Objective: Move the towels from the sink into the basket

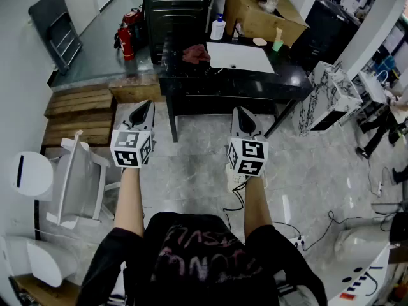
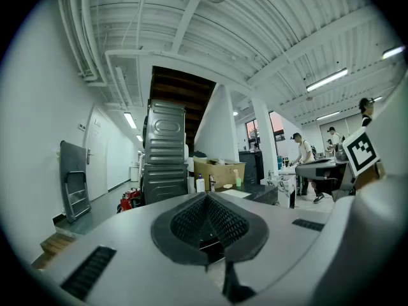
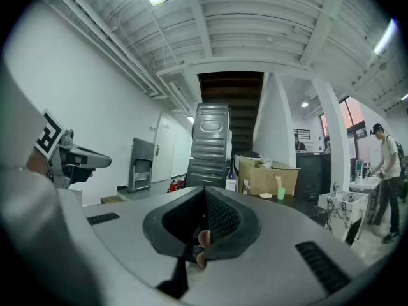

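The left tongs (image 2: 207, 201) are sitting fully closed, ribbed pads meeting at the tip and gripping nothing. The right tongs (image 3: 204, 197) are likewise pressing together on nothing, with the person's fingertips (image 3: 204, 238) showing through the gap behind the pads. Both are pointing level and side by side, held out in front of the person over the pale floor (image 1: 191, 171), well apart from the counter (image 1: 255, 87).

Ahead, the black counter is carrying a white rectangular sink (image 1: 239, 57). A crumpled reddish towel (image 1: 196, 54) is lying on the counter top just beside the sink's left edge; whether it is touching the rim I cannot tell. Behind the sink a white bottle (image 1: 218, 28) and a small green cup (image 1: 278, 44) are standing, with an open cardboard box (image 1: 258, 10) rising behind them.

To the left, red fire extinguishers (image 1: 127, 36) are standing by a dark metal cabinet (image 1: 178, 8), and wooden pallets (image 1: 80, 115) are lying stacked on the floor. Nearer the person's left side a white slatted piece (image 1: 78, 183) is standing; I cannot tell whether it is the basket.
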